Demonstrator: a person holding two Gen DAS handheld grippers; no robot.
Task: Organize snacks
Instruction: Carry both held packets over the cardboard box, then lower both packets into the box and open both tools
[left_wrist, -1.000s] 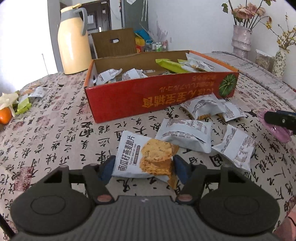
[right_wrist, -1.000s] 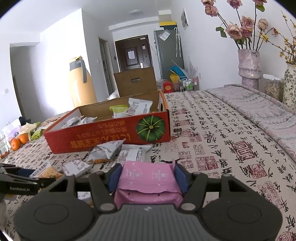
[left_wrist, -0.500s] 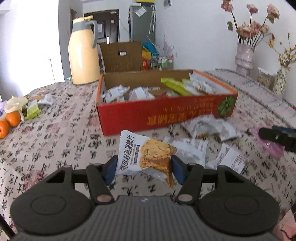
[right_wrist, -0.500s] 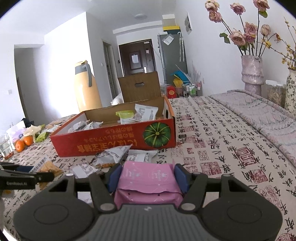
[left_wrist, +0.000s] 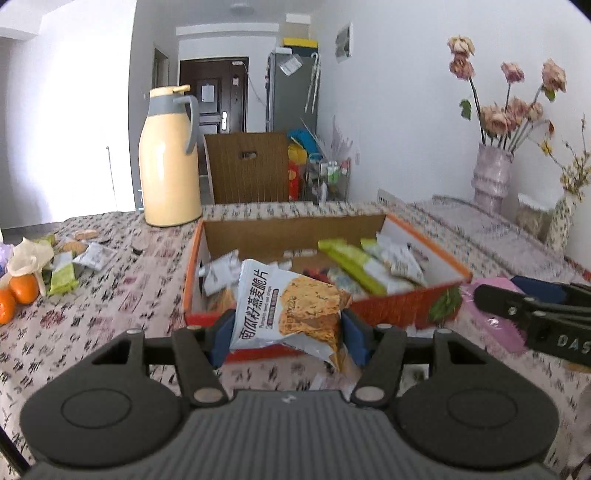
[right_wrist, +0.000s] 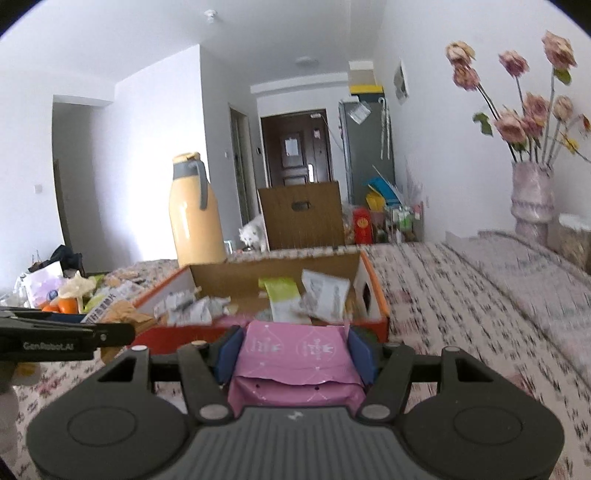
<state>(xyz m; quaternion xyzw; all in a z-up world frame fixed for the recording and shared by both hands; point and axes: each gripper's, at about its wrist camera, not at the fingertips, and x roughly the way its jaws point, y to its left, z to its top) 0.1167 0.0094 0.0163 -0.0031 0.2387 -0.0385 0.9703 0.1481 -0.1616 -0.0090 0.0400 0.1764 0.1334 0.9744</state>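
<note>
My left gripper (left_wrist: 286, 341) is shut on a white cracker packet (left_wrist: 284, 306) printed with golden crisps, held in the air just in front of the red cardboard box (left_wrist: 402, 301). The box holds several white and green snack packets (left_wrist: 351, 264). My right gripper (right_wrist: 293, 349) is shut on a pink packet (right_wrist: 295, 360), also raised before the red box (right_wrist: 378, 312). In the left wrist view the right gripper's fingers (left_wrist: 532, 314) reach in from the right with the pink packet (left_wrist: 495, 325) behind them. The left gripper's fingers (right_wrist: 66, 334) show at the left of the right wrist view.
A yellow thermos jug (left_wrist: 168, 164) stands behind the box. Oranges (left_wrist: 22, 290) and loose wrappers lie at the table's left. Vases of flowers (left_wrist: 493, 181) stand at the far right. A brown carton (left_wrist: 247, 171) and a white cat (right_wrist: 253, 234) are beyond the table.
Both grippers rose with their packets, from low over the table to above the box's front wall. The cracker packet left the tablecloth.
</note>
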